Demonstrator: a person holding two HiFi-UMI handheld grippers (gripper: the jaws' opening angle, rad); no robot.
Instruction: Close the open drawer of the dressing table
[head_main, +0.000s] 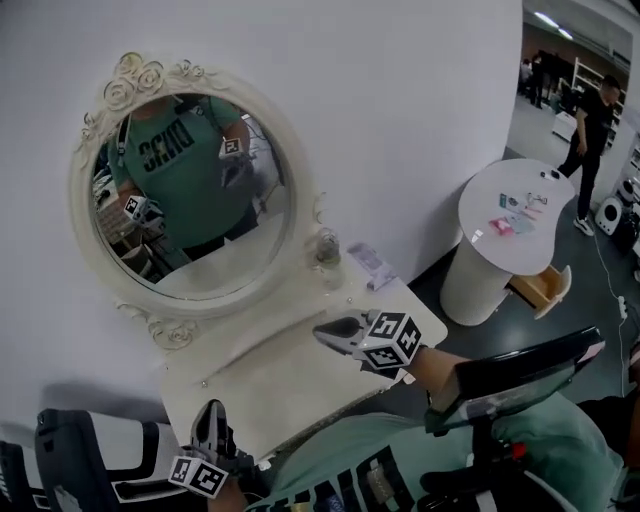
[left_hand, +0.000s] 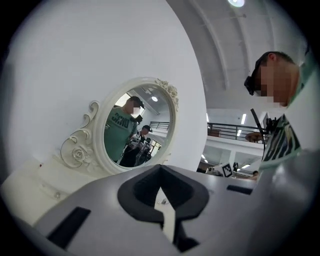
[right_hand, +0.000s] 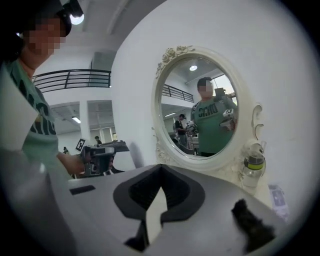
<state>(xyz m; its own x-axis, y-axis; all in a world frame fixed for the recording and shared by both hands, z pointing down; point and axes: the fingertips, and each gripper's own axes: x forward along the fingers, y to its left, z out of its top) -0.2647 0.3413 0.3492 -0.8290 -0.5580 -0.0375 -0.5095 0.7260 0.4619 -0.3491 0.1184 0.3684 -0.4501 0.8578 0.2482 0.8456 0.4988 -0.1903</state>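
The drawer is judged closed, none seen jutting from the dressing table (head_main: 270, 385); left gripper (head_main: 212, 410) and right gripper (head_main: 324, 334) fingers are pressed together, empty.

A clear bottle (head_main: 326, 250) is standing by the wall; a round white table (head_main: 480, 205) (small items lying on it) is standing well apart.

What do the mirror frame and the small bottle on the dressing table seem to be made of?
Mirror frame: probably moulded resin or carved wood, painted matte cream; its rose ornaments are evenly coloured. Bottle: likely clear plastic or glass, since its body looks see-through; which one I cannot tell.
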